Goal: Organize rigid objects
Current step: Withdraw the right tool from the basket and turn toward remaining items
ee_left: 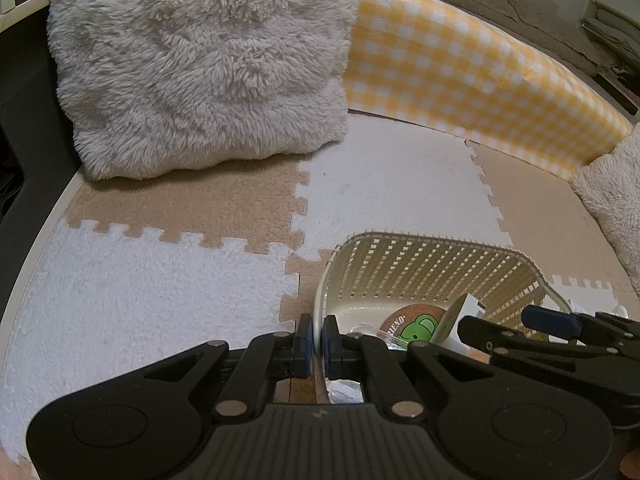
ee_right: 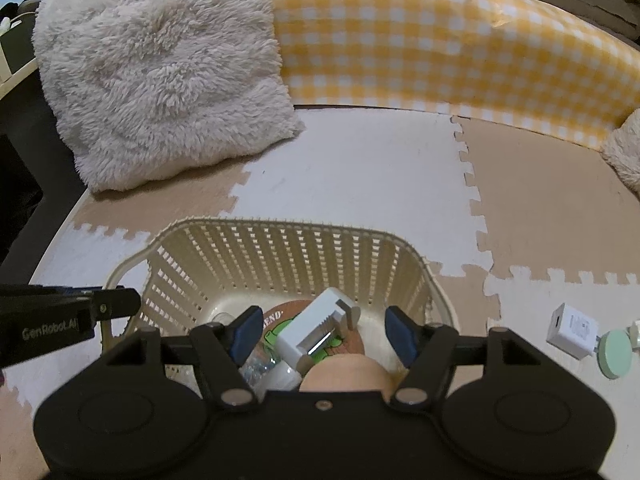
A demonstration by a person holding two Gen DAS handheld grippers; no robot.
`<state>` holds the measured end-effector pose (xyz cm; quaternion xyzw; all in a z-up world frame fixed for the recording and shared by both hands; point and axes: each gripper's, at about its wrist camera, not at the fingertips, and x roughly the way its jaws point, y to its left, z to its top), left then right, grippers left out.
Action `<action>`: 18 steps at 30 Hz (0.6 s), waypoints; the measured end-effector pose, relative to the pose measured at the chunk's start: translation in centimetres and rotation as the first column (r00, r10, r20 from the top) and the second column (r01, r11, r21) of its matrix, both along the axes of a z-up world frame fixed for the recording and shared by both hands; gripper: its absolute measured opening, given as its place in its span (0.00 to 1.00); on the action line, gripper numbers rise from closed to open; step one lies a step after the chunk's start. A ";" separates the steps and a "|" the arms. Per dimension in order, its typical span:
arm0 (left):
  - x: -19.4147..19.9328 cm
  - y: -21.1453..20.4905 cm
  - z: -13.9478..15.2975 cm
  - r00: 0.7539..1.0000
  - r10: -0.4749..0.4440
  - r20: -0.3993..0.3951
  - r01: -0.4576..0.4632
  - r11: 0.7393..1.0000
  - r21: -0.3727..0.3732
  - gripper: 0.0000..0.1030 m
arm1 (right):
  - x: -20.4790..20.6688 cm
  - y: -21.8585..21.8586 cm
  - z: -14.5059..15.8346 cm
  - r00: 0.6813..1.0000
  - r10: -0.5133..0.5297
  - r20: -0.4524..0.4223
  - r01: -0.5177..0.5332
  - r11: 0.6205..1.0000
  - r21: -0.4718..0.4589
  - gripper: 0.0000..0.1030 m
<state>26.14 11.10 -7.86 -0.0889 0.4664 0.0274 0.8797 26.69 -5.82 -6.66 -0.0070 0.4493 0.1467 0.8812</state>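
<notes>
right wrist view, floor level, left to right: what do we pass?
left gripper → basket → white adapter → green disc

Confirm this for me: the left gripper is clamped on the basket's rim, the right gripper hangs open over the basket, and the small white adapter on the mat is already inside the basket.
One part is wrong. The small white adapter lies on the mat, outside the basket, as the right wrist view shows. The left gripper is clamped on the rim, and the right gripper is open over the basket.
</notes>
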 end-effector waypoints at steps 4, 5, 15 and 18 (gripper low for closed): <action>0.0 0.0 0.0 1.000 0.000 0.000 0.000 1.000 0.000 0.04 | -0.6 -0.3 0.6 1.000 0.009 0.006 -0.009 1.000 0.012 0.68; 0.0 0.0 0.0 1.000 0.000 0.000 0.000 1.000 0.000 0.04 | -0.8 -0.5 0.8 1.000 0.011 0.010 -0.011 1.000 0.015 0.70; 0.0 0.1 0.0 1.000 -0.001 -0.001 0.001 1.000 0.002 0.04 | -2.2 -2.6 4.6 0.996 0.045 0.073 -0.049 0.997 0.051 0.77; 0.0 0.1 0.0 1.000 -0.001 0.000 0.001 1.000 0.002 0.04 | -2.3 -3.5 5.8 0.994 0.047 0.097 -0.053 0.997 0.063 0.82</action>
